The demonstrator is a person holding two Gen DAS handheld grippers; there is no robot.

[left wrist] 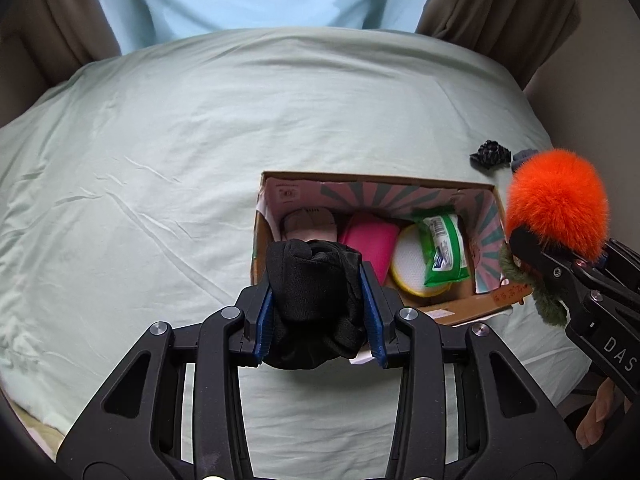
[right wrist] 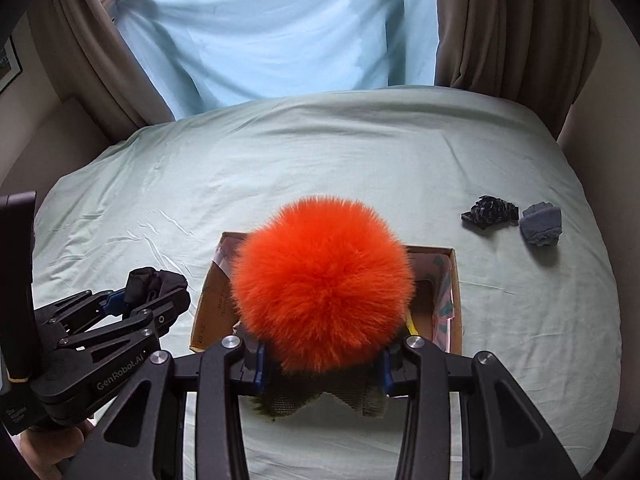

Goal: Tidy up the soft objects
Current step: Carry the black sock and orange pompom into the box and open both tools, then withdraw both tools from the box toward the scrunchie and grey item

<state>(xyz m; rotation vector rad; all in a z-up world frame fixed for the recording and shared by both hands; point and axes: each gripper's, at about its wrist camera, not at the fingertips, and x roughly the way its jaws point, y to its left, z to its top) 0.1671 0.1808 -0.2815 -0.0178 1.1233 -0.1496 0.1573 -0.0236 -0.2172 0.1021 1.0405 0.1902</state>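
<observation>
1. Carrying is the step in hand, judged from both views: each gripper holds a soft item at the cardboard box (left wrist: 460, 308), and the next move calls for lowering each load over a free gap in the box and then opening the jaws.

2. Left wrist view:
   - The left gripper (left wrist: 320, 312) has its jaws clenched on a black fabric bundle (left wrist: 316, 300), a limp, crumpled knit bulging above the blue pads (left wrist: 370, 312). It hangs at the box's near left corner.
   - The box, printed inside with pink and teal rays, already holds a pale pink item (left wrist: 308, 222), a magenta pad (left wrist: 370, 240), a round white-and-yellow sponge (left wrist: 410, 270) and a glossy green wipes pack (left wrist: 444, 248).
   - The right gripper (left wrist: 560, 264) stands just beside the box's right wall.

3. Right wrist view:
   - The right gripper's jaws grasp an olive knit hat (right wrist: 320, 396) topped by a fluffy orange pompom (right wrist: 322, 284), a long-haired sphere hiding most of the box interior.
   - A black patterned cloth (right wrist: 488, 212) and a grey fleece piece (right wrist: 540, 224) lie touching on the wrinkled pale green bedsheet (right wrist: 360, 152), well apart from the box; these appear to remain to be collected.
</observation>
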